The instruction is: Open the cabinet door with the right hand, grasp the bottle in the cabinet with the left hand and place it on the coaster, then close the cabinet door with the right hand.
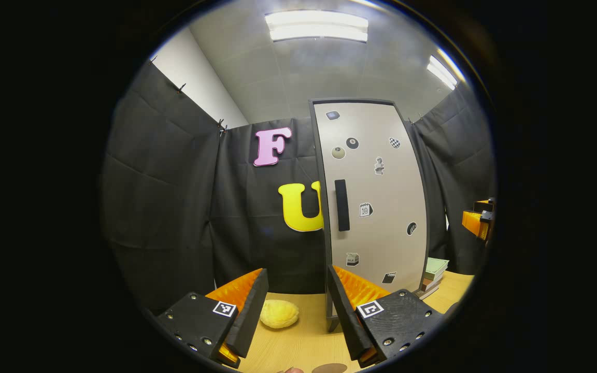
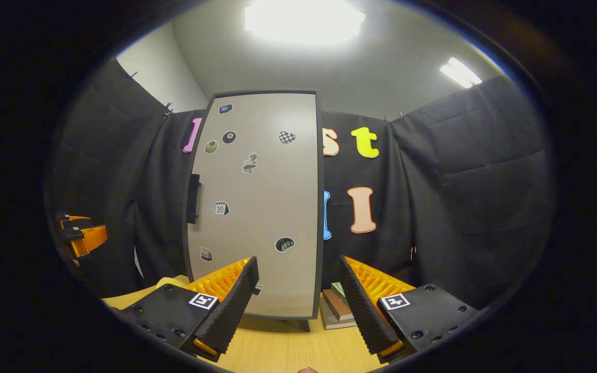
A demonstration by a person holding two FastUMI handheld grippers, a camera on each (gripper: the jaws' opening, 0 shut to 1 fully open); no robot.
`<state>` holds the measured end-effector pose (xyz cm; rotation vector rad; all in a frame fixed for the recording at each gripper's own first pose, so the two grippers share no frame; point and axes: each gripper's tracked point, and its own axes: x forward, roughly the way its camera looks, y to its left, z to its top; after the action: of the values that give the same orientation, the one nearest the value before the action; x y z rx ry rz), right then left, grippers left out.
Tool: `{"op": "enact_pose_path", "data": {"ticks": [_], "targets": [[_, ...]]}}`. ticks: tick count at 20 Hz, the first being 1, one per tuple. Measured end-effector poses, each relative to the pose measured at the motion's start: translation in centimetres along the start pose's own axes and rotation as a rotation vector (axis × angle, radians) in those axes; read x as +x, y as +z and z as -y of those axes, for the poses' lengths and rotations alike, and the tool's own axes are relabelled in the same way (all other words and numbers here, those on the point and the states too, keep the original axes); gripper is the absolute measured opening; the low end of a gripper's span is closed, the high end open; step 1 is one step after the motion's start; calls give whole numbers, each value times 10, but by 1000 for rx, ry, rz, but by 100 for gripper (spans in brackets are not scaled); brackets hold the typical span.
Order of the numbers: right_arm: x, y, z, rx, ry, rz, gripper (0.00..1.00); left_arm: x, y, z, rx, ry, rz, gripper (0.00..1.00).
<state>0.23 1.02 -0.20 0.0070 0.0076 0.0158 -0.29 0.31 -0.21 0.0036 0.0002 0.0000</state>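
Step one looks unstarted: cabinet door [image 2: 257,207] shut, both grippers [image 1: 296,305] [image 2: 298,295] spread and empty, so the right one must reach the handle [image 2: 193,198].

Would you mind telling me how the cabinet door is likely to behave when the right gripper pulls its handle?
The door looks flat and rigid, so it should probably swing rather than flex. Its handle sits at the left edge, suggesting right-side hinges. The cabinet stands tall on small feet, so a hard pull might rock it.
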Motion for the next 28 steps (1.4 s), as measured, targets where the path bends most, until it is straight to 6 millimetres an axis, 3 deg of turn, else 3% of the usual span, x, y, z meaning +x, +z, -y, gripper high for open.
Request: {"op": "enact_pose_path", "data": {"ticks": [9, 17, 28], "targets": [[4, 4, -11, -5, 11, -3, 97, -1, -2, -13, -4, 13, -3, 66], [14, 19, -38, 3, 61, 3, 98, -8, 3, -35, 8, 43, 12, 66], [57, 48, -107, 11, 171, 14, 97, -33, 0, -106, 48, 147, 11, 66]]}}
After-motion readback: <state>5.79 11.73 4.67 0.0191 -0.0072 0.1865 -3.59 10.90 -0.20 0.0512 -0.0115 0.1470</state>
